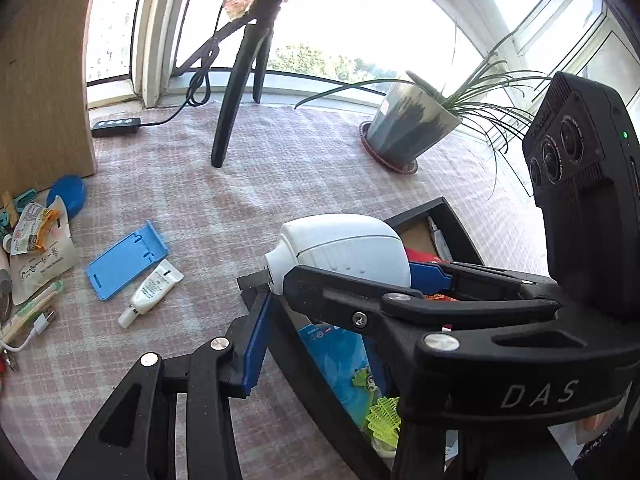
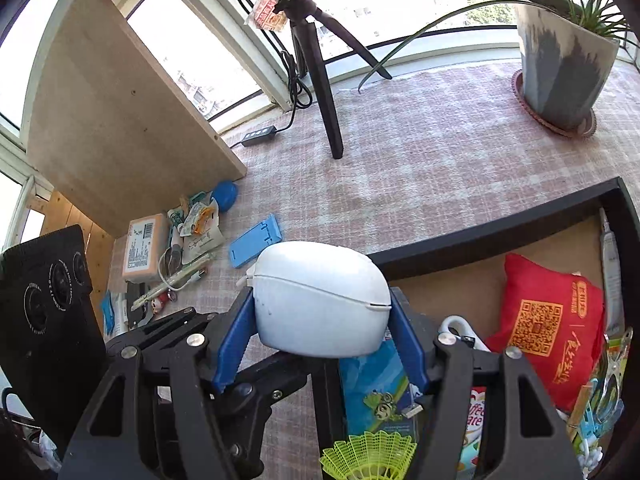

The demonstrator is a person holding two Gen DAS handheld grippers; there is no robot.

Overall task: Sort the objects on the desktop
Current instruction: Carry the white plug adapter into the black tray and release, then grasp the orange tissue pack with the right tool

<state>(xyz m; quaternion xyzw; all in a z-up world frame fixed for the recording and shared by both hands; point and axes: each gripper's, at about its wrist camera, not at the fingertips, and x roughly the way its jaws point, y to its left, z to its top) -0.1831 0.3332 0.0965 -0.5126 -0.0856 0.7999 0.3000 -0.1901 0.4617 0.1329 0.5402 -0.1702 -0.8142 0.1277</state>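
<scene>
- white plastic, egg-shaped case (image 2: 320,300) sits clamped between the blue pads (image 2: 234,344) of the right gripper (image 2: 320,344), jaws spread wide around its sides, lifted over the near corner of the black tray (image 2: 480,220).
- left gripper (image 1: 272,300) is beside the same case (image 1: 340,252); its jaws stand about half open, one blue pad (image 1: 256,344) clear of the case, the other finger crossed by the right gripper's arm, so whether it touches the case i cannot tell.
- black tray holds a red pouch (image 2: 548,328) with a printed square code, a blue packet (image 2: 376,384), a yellow-green shuttlecock (image 2: 368,456) and a white tube (image 2: 610,264) along its far wall.
- pink checked cloth (image 1: 320,168) covers the table; a blue phone stand (image 1: 124,260) lies flat on it, with a small white tube (image 1: 152,292) just beside.
- further left is a heap of packets (image 1: 36,248), a blue round lid (image 1: 68,194) and a white cable (image 1: 36,328), near a wooden board (image 2: 120,120).
- black tripod leg (image 1: 236,96) and a potted plant (image 1: 412,124) stand at the back by the window.
</scene>
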